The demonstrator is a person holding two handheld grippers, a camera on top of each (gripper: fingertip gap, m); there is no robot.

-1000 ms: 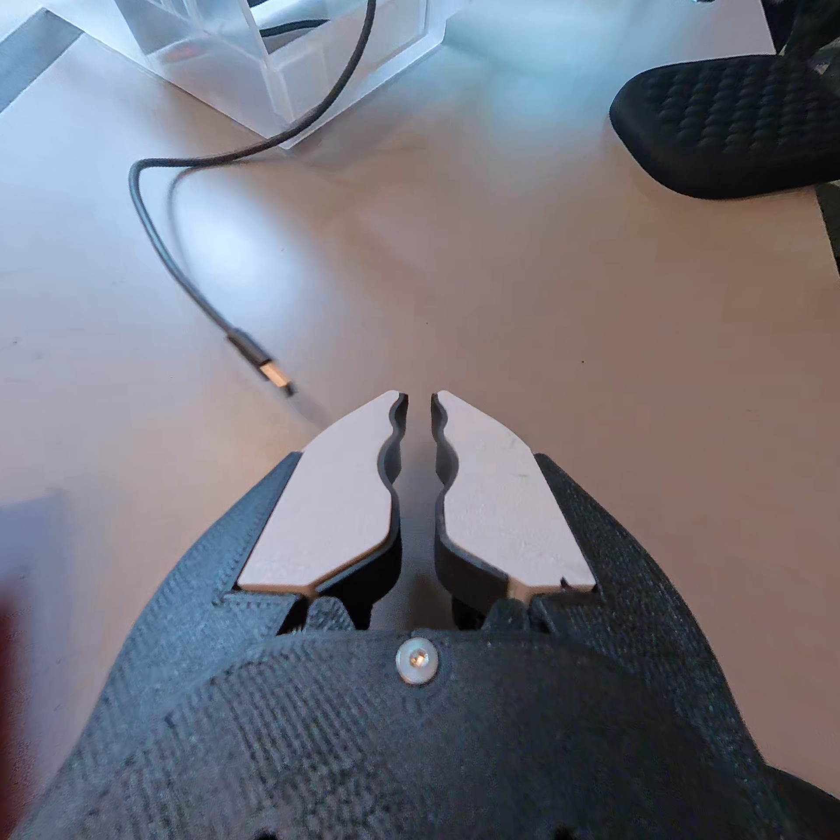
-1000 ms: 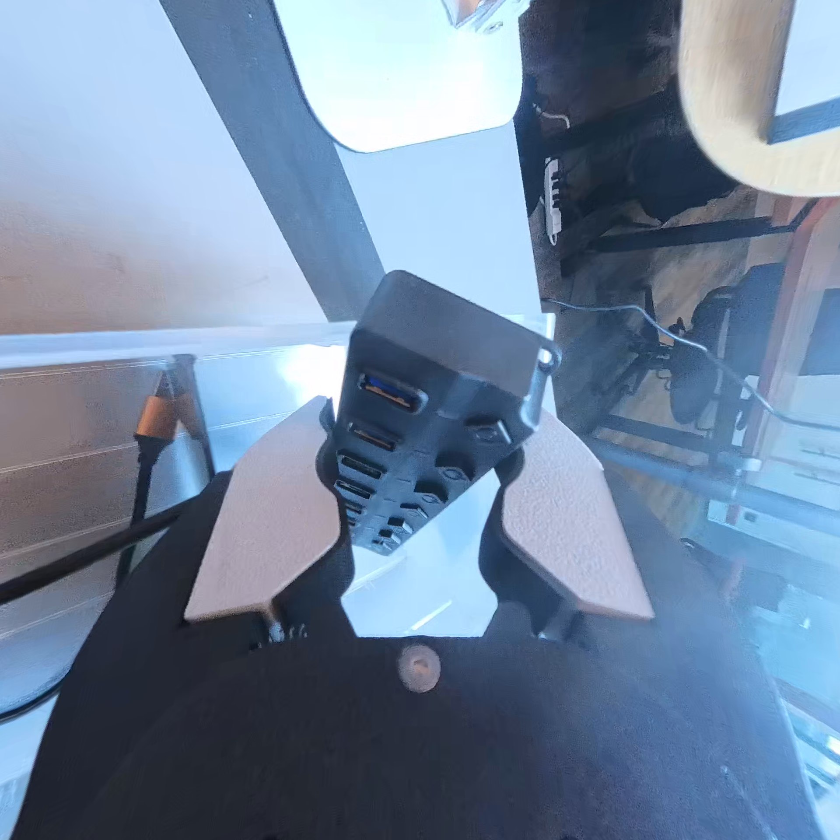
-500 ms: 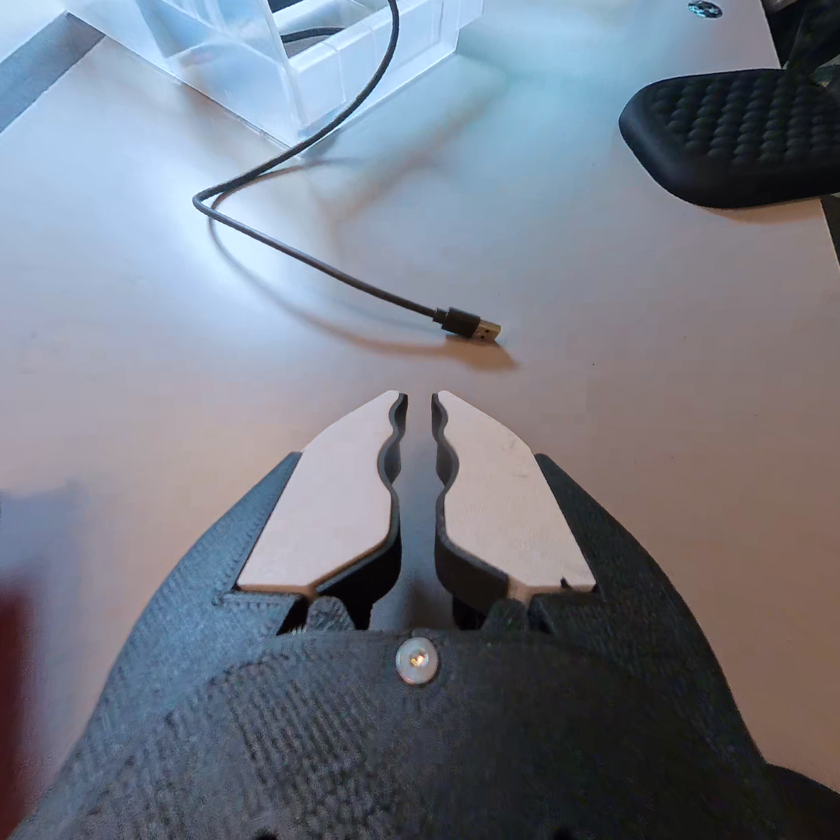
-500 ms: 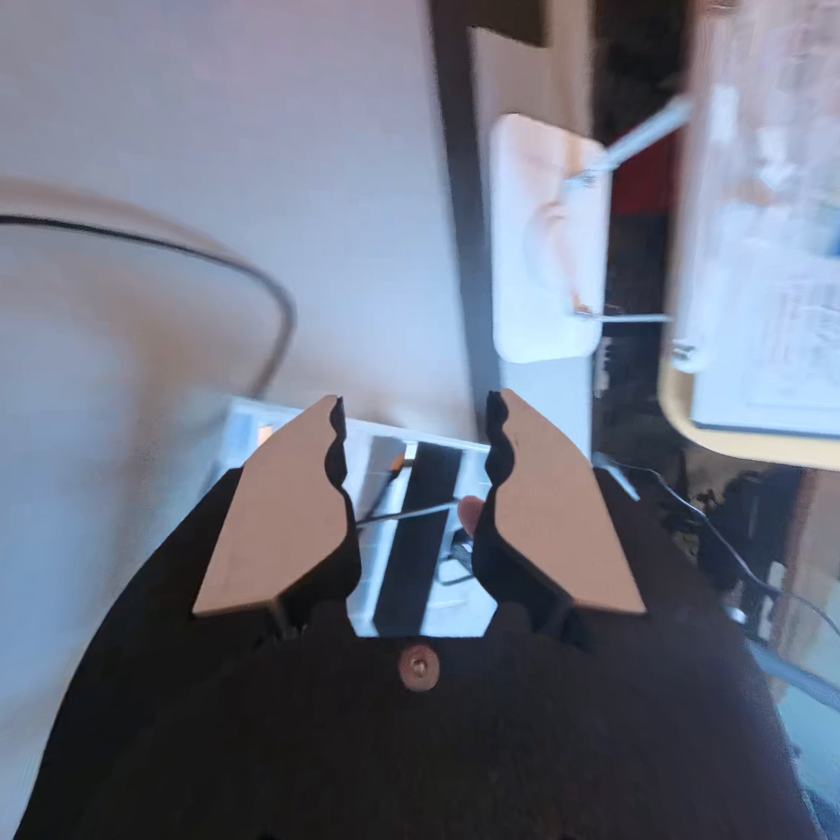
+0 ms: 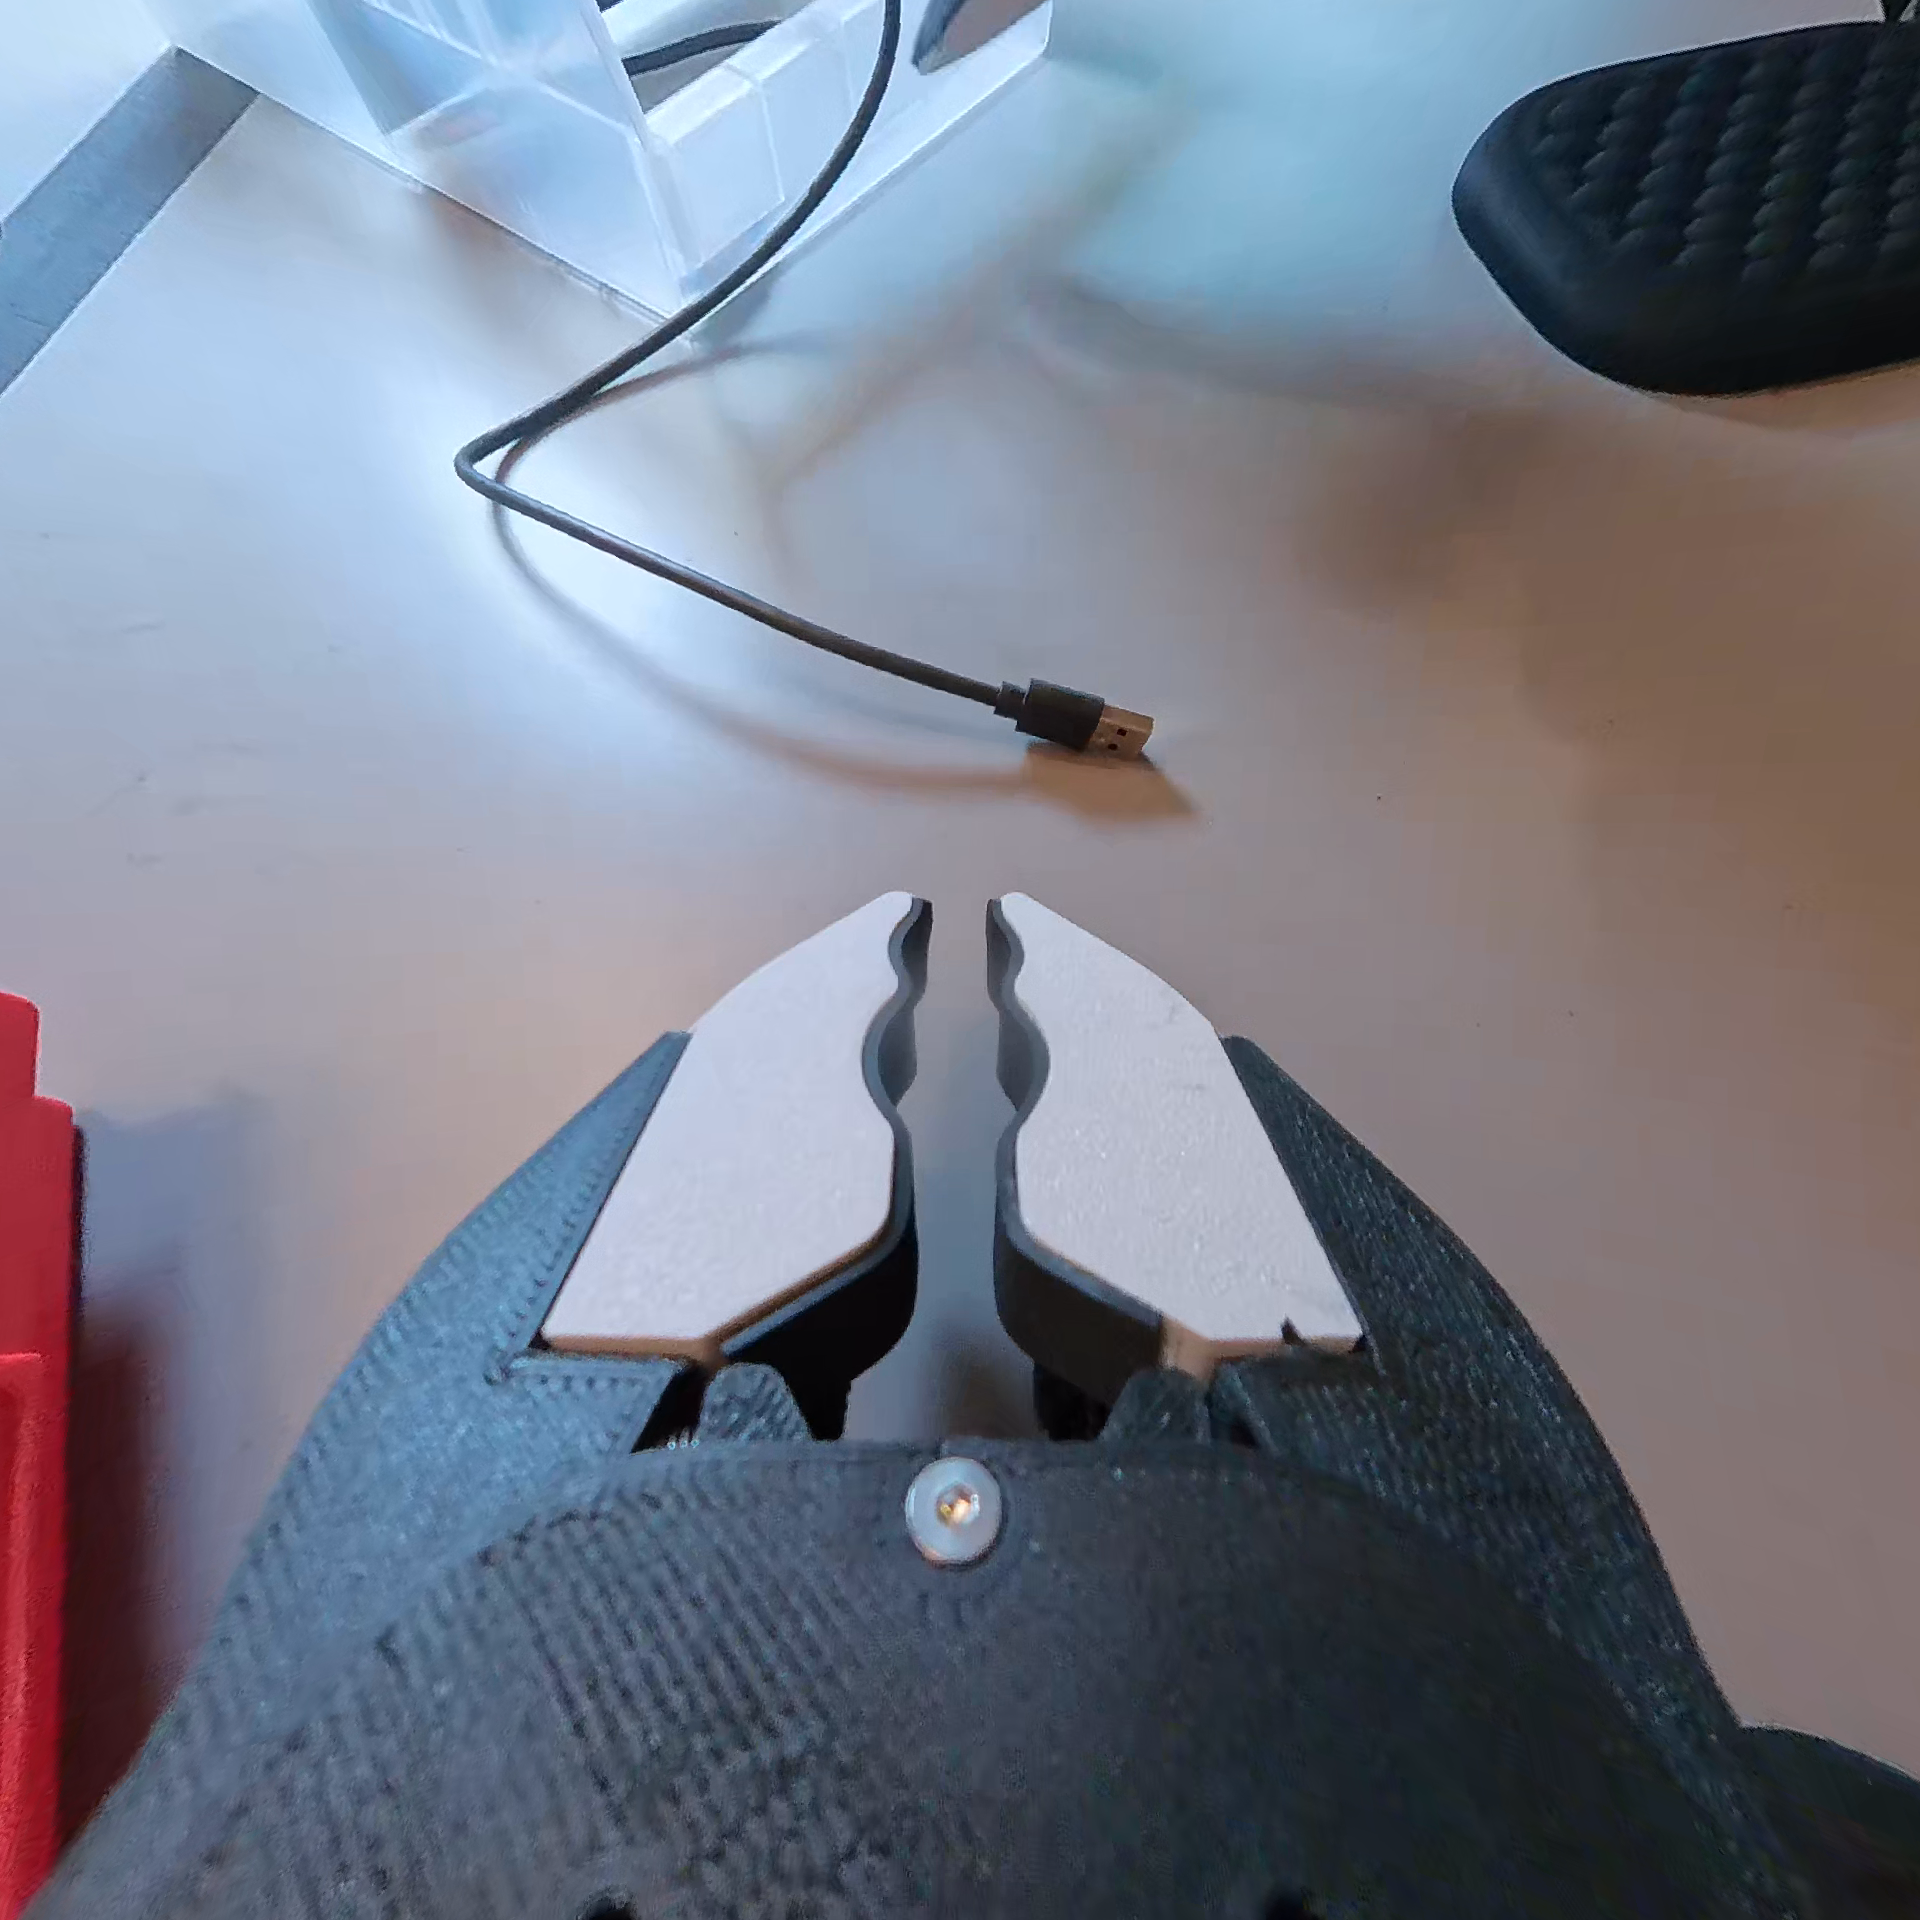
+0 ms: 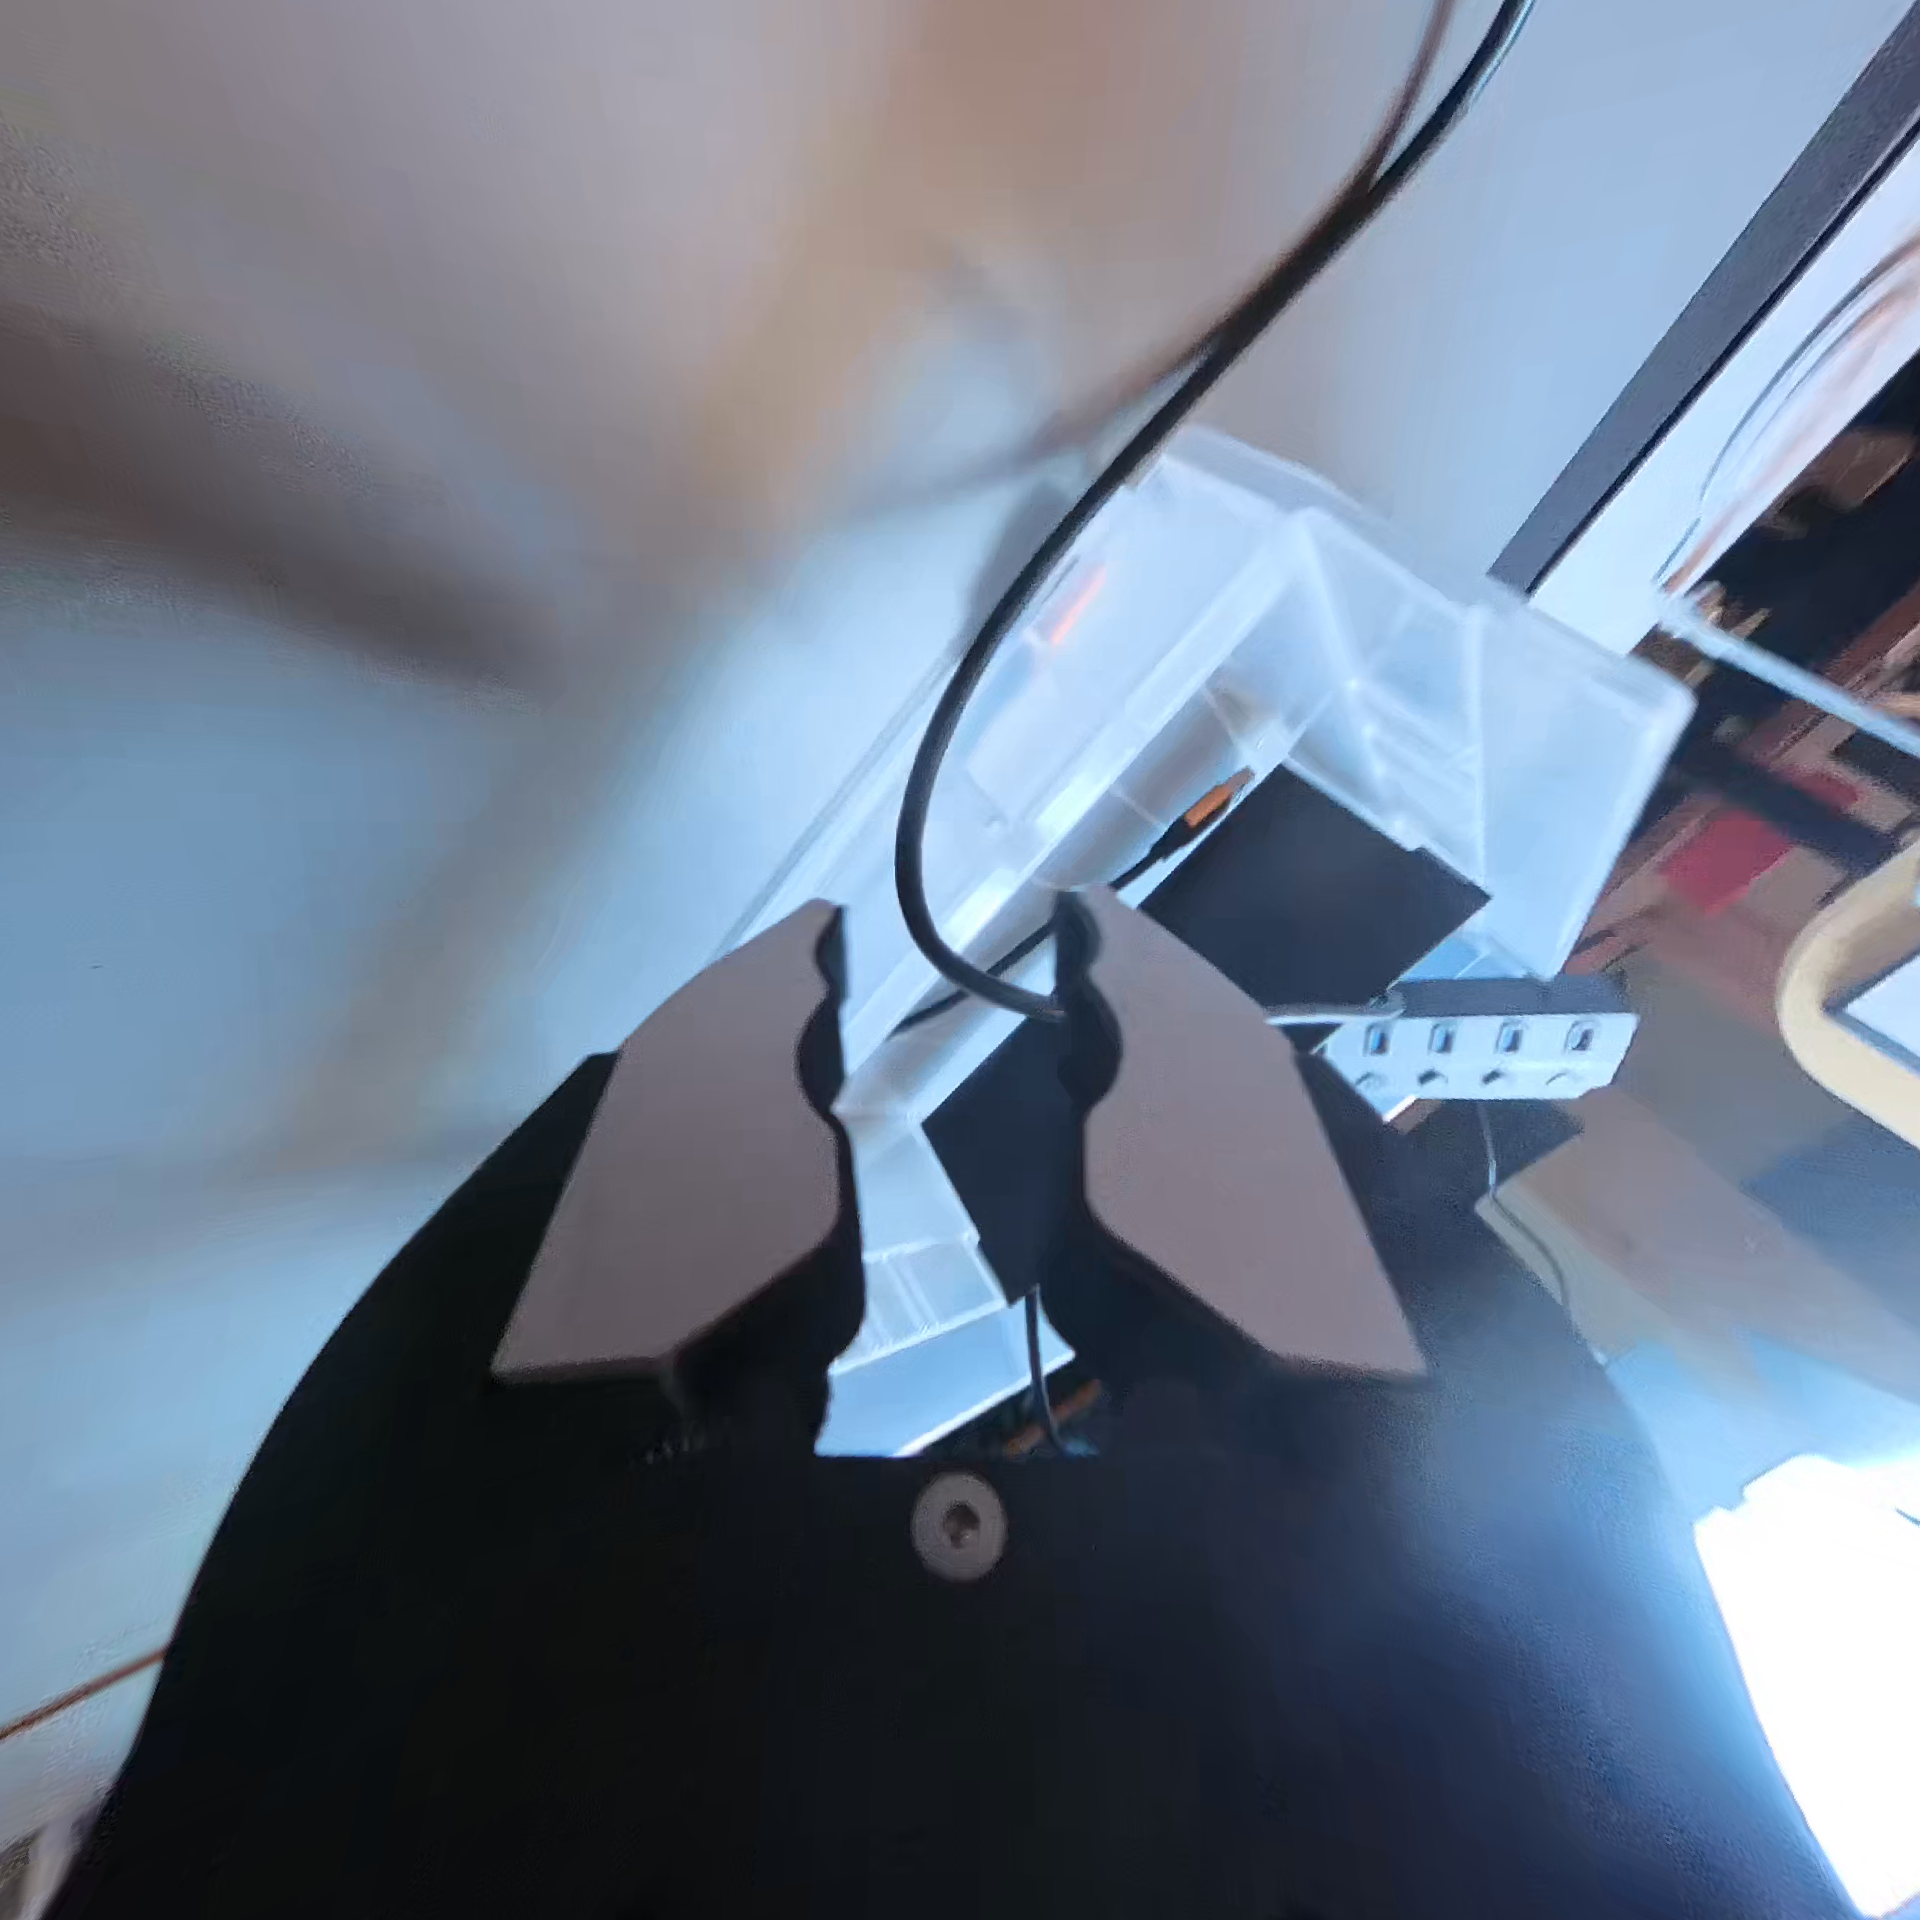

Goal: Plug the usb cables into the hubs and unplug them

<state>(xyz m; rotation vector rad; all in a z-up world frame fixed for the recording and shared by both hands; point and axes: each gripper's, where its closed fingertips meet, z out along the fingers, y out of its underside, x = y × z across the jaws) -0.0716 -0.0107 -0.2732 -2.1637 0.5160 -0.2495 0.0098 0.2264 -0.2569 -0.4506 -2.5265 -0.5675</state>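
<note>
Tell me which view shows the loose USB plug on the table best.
The left wrist view. The USB plug lies sharp and unobstructed on the table, just ahead of the left claw, its metal end pointing right. The right wrist view is blurred and shows only a stretch of black cable by the clear box, not the plug.

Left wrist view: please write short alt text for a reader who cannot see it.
A nearly shut, empty gripper hovers over a beige table; ahead, a black USB cable lies loose, its plug unplugged. The cable runs back into a clear box.
</note>
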